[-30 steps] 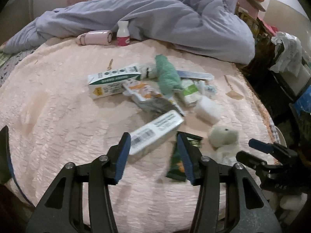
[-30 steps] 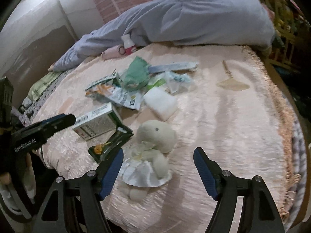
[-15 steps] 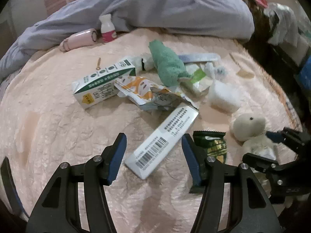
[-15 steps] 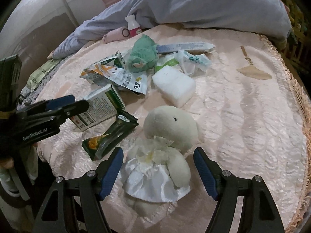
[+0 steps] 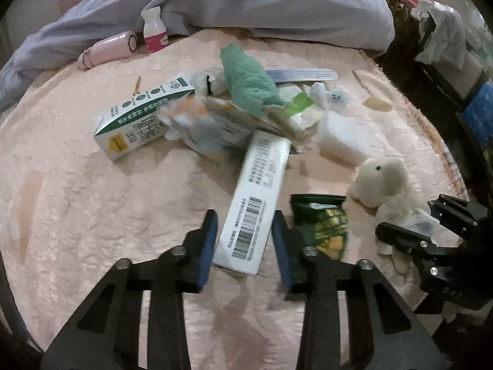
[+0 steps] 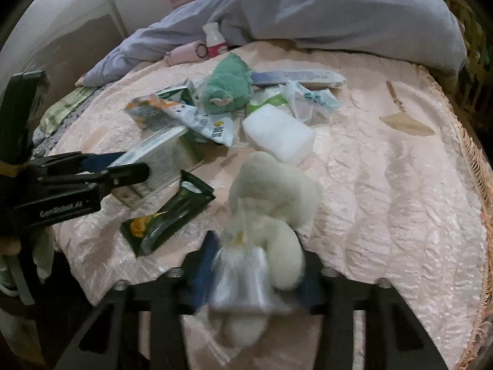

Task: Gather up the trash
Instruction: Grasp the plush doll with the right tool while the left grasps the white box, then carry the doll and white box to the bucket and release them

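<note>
Both grippers have closed in since the earlier frames: left gripper (image 5: 245,248) around the long white barcode box (image 5: 257,199), right gripper (image 6: 255,273) around the cream plush toy (image 6: 271,212).

Left fingers (image 5: 208,246) stand on either side of the box's near end, narrowed but with a slight gap on the right side, so contact is uncertain. Right fingers (image 6: 201,273) flank the plush toy's skirted body; motion blur leaves it unclear whether they press it. On the pink bedspread (image 6: 385,185) lie the trash items: a dark green snack wrapper (image 5: 320,225) just right of the box, a green-and-white milk carton (image 5: 138,117) on its side, a crumpled orange-printed packet (image 5: 209,123) and a white foam block (image 5: 343,137). A green plush toy (image 5: 249,81) lies atop the pile. Carton contents cannot be seen.
</note>
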Action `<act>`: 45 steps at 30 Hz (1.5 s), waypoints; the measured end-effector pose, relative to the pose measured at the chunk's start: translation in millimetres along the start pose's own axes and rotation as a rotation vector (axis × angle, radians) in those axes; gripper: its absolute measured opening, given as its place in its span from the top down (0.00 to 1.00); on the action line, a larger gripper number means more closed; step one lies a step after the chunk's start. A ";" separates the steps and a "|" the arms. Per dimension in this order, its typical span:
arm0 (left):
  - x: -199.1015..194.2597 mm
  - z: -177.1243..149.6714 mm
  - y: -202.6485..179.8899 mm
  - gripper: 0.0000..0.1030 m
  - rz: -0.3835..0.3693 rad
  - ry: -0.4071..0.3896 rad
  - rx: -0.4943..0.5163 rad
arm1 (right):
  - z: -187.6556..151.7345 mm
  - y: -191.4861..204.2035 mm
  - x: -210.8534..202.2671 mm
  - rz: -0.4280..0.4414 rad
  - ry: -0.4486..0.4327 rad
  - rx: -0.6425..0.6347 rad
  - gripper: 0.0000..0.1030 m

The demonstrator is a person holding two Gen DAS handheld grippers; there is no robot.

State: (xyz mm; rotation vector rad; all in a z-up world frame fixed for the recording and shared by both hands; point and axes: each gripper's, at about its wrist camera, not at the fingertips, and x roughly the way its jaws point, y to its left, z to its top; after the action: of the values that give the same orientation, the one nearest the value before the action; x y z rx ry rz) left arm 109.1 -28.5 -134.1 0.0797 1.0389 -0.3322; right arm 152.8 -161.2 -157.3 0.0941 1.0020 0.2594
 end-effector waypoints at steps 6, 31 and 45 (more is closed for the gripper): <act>-25.8 3.6 -21.3 0.76 -0.056 -0.047 -0.026 | -1.0 -3.9 -27.1 0.000 -0.060 -0.009 0.65; -44.8 28.5 -176.8 0.76 -0.214 -0.093 0.112 | -37.0 -104.3 -132.4 -0.074 -0.218 0.164 0.65; -11.0 44.4 -301.0 0.76 -0.330 -0.046 0.228 | -79.6 -209.3 -181.6 -0.221 -0.231 0.309 0.65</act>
State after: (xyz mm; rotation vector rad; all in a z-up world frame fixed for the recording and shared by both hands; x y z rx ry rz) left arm 48.5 -320.9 -74.6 0.1047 0.9645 -0.7488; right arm 29.0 -413.3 -92.4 0.2862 0.8079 -0.1088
